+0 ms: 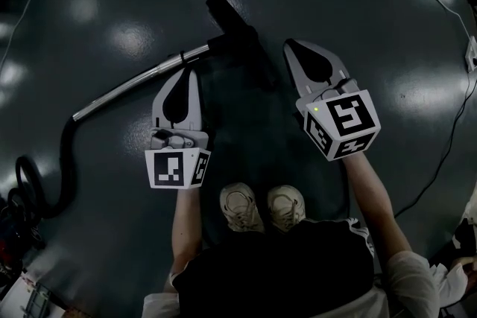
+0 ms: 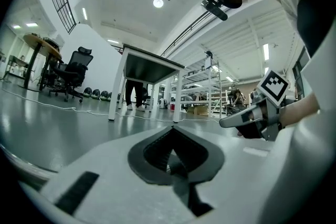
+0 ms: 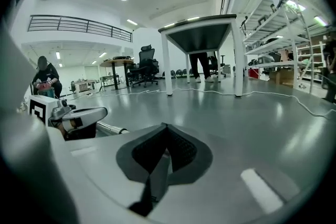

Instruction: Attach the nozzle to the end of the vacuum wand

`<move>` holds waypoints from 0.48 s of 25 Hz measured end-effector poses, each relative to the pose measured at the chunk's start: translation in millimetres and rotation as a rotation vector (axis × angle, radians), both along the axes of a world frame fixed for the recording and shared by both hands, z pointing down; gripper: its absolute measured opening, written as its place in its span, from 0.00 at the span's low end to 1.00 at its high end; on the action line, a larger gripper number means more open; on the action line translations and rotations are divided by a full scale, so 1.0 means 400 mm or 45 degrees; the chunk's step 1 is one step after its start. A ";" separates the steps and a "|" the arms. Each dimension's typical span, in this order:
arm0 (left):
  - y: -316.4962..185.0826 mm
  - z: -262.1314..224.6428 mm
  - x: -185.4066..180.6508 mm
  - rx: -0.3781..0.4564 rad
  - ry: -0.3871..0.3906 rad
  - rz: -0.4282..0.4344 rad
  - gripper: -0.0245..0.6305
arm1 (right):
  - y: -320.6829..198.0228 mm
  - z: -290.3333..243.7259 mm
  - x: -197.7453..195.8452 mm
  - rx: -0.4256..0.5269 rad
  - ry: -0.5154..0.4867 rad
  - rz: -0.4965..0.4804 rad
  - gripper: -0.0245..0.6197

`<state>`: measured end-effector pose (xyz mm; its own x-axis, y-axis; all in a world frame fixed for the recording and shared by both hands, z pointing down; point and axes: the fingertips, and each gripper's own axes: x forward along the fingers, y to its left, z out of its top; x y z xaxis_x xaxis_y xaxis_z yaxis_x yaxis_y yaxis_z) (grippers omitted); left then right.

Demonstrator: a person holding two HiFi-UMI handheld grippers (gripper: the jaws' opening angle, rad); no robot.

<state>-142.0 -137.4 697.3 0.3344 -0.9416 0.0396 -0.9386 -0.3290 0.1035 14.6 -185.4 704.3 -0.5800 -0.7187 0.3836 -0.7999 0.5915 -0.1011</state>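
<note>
In the head view a metal vacuum wand (image 1: 138,80) lies slanted on the dark floor, with a black hose (image 1: 65,160) at its lower left end. Its upper right end meets a black nozzle (image 1: 240,37); I cannot tell whether they are joined. My left gripper (image 1: 188,72) hovers just below the wand, shut and holding nothing. To the right of the nozzle my right gripper (image 1: 291,45) is also shut and empty. The left gripper view shows its own shut jaws (image 2: 173,129) and the right gripper (image 2: 247,118). The right gripper view shows shut jaws (image 3: 165,126), the left gripper (image 3: 79,115) and the wand (image 3: 110,128).
The person's two shoes (image 1: 264,206) stand just behind the grippers. A thin cable (image 1: 447,145) runs along the floor at the right, and dark gear (image 1: 15,212) sits at the left edge. A white-legged table (image 3: 202,34) and office chairs stand farther off.
</note>
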 end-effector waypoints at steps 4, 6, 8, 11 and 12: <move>-0.048 -0.031 -0.029 -0.005 0.037 -0.030 0.04 | -0.048 -0.049 0.005 0.002 -0.016 0.044 0.05; -0.078 -0.146 -0.052 0.008 0.046 -0.053 0.04 | -0.074 -0.154 0.015 -0.018 -0.039 0.075 0.05; -0.102 -0.339 -0.073 0.028 0.053 -0.062 0.04 | -0.092 -0.324 0.017 -0.037 -0.062 0.103 0.05; -0.092 -0.709 -0.094 0.038 0.028 -0.054 0.04 | -0.072 -0.671 -0.002 -0.047 -0.056 0.106 0.05; -0.080 -0.847 -0.099 0.042 0.026 -0.051 0.04 | -0.058 -0.805 -0.009 -0.048 -0.057 0.104 0.05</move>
